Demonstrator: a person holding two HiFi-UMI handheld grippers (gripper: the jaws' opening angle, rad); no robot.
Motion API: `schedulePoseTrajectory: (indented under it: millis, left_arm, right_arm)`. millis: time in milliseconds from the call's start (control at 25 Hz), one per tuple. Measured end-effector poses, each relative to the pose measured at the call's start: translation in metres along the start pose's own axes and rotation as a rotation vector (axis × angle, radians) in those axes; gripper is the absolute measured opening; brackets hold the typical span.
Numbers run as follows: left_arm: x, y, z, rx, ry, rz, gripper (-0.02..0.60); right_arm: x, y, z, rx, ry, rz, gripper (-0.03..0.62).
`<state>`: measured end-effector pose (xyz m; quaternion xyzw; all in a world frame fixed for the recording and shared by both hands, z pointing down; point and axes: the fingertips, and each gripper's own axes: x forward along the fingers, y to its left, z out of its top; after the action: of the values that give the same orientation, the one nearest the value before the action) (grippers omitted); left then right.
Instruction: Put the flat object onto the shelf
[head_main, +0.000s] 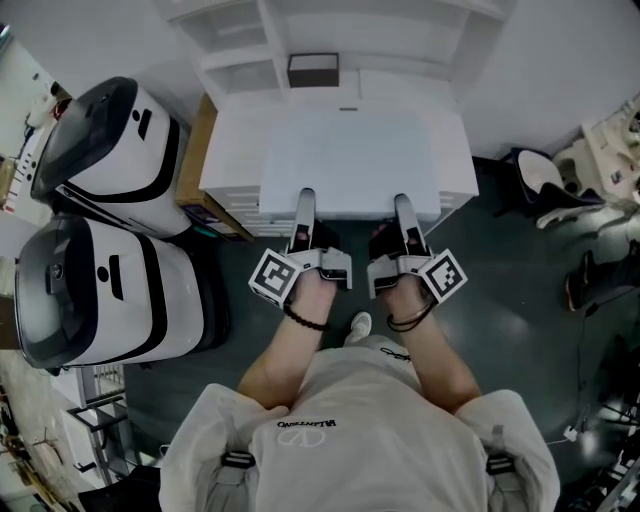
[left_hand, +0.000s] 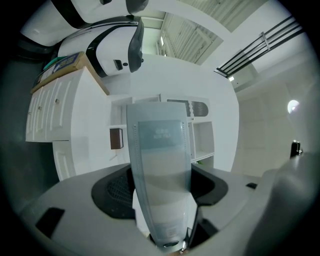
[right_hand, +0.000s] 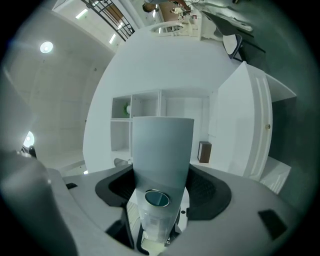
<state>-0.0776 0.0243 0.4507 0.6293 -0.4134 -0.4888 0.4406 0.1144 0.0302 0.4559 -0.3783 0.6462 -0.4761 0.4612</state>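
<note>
White board (head_main: 350, 160): flat and level over the top of the white cabinet (head_main: 232, 150), with its near edge out past the cabinet's front. It is not on the shelf (head_main: 268, 40).
Left gripper (head_main: 306, 198): pinching the board's near edge left of the middle, with its top finger lying on the board.
Right gripper (head_main: 403, 203): pinching the same edge right of the middle, level with the other gripper.
Head view only: the whole board, both grippers together, two white-and-black machines (head_main: 105, 290) at the person's left, and a shoe (head_main: 360, 323) on the dark floor.
Left gripper view only: knobs on the drawer fronts (left_hand: 47, 117). One broad pale finger (left_hand: 160, 165) covers the grip itself.
Right gripper view only: a cluttered table (right_hand: 172, 17) at the picture's top. Its finger (right_hand: 161, 150) likewise hides the board.
Both gripper views: ceiling lights (right_hand: 46, 47) and the shelf compartments seen from the front.
All three views: a dark brown box (head_main: 313, 70) in a shelf compartment.
</note>
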Motion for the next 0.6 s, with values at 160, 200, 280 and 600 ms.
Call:
schedulePoseTrajectory:
  millis: [160, 200, 280, 600]
  left_arm:
    - [0.024, 0.002, -0.008, 0.000, -0.030, 0.003, 0.304]
    - [0.029, 0.003, -0.009, 0.001, -0.037, 0.003, 0.304]
    - [0.039, 0.003, -0.012, 0.007, -0.045, -0.001, 0.304]
    - [0.067, 0.002, -0.008, 0.021, -0.058, -0.002, 0.304]
  right_arm:
    - [0.024, -0.005, 0.018, 0.007, 0.032, 0.007, 0.305]
    - [0.029, -0.005, 0.022, 0.006, 0.039, 0.010, 0.305]
    - [0.039, -0.006, 0.031, -0.001, 0.050, 0.018, 0.305]
    - [0.067, -0.008, 0.040, 0.015, 0.057, 0.024, 0.305]
